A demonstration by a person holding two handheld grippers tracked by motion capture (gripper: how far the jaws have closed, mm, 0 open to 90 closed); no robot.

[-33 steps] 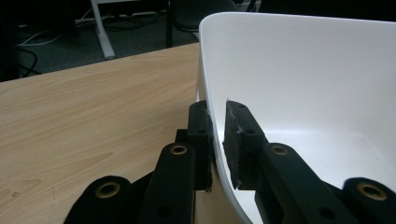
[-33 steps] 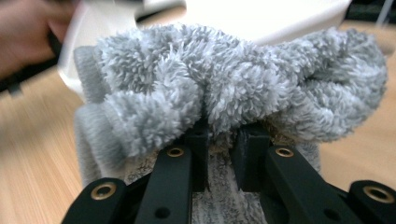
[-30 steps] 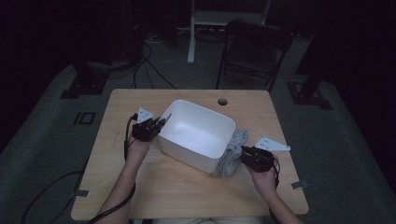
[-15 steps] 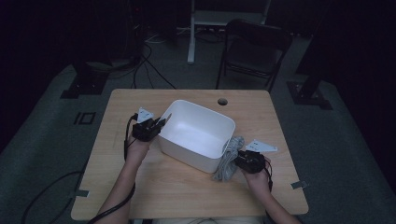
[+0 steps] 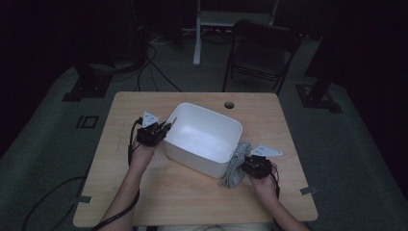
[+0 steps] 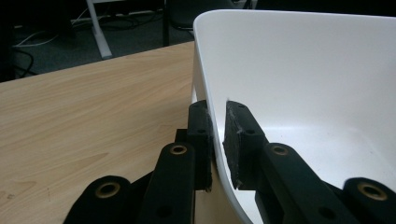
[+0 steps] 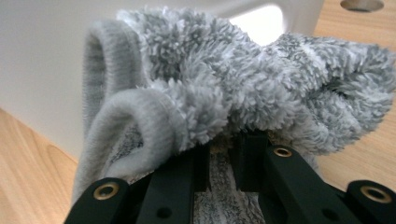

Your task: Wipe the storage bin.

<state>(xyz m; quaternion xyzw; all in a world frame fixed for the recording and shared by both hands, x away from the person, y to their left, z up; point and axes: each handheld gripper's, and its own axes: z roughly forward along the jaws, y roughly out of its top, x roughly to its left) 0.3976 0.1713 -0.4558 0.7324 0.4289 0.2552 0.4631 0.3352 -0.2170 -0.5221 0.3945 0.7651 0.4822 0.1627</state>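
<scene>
A white plastic bin [image 5: 204, 137] stands in the middle of the wooden table [image 5: 187, 197]. My left gripper [image 5: 167, 127] is shut on the bin's left rim; in the left gripper view its pads [image 6: 201, 135] clamp the thin white wall [image 6: 303, 70], one inside and one outside. A grey fluffy cloth [image 5: 233, 169] lies bunched against the bin's right front corner. My right gripper [image 5: 245, 166] is shut on it. In the right gripper view the cloth [image 7: 224, 93] bulges over the jaws of that gripper [image 7: 224, 161], with the bin's wall [image 7: 42, 70] just behind.
A round cable hole [image 5: 229, 104] sits near the table's far edge. A dark folding chair [image 5: 262, 48] stands behind the table, and cables run across the floor at the left. Bare wood lies in front of the bin.
My right gripper has sunk and shifted a little left with the grey cloth, which now rests low beside the bin. The left gripper and the bin have not moved.
</scene>
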